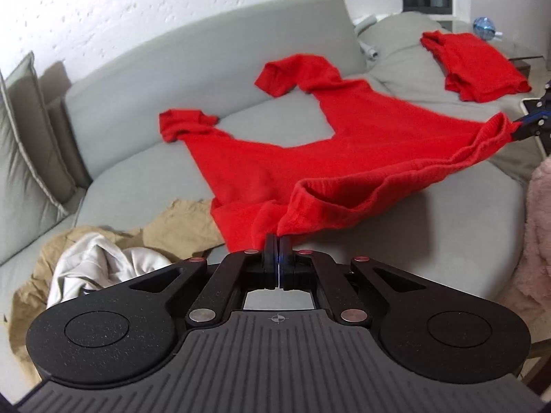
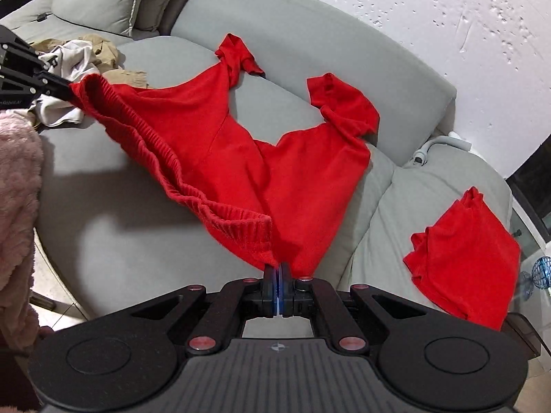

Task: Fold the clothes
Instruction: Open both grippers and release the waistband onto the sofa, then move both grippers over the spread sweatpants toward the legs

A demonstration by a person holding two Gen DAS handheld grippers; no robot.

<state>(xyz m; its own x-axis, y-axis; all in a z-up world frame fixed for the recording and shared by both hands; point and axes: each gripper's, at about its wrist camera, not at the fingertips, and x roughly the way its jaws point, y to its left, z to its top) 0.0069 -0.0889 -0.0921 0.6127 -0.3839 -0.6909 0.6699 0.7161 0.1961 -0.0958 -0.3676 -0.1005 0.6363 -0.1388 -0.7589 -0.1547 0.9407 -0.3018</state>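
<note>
A red knit sweater (image 1: 310, 144) (image 2: 248, 158) lies spread on a grey sofa (image 1: 144, 158), sleeves toward the backrest, its ribbed hem lifted and stretched between both grippers. My left gripper (image 1: 277, 241) is shut on one hem corner; it shows at the left edge of the right wrist view as the left gripper (image 2: 65, 87). My right gripper (image 2: 277, 268) is shut on the other hem corner, and in the left wrist view the right gripper (image 1: 516, 129) is at the far right.
A second red garment (image 1: 475, 65) (image 2: 465, 258) lies folded on the neighbouring grey seat. A heap of tan and white clothes (image 1: 103, 258) (image 2: 79, 55) sits at the sofa's other end. Pink fluffy fabric (image 1: 537, 227) (image 2: 17, 186) is close by. Cushions (image 1: 24, 144) lean at the back.
</note>
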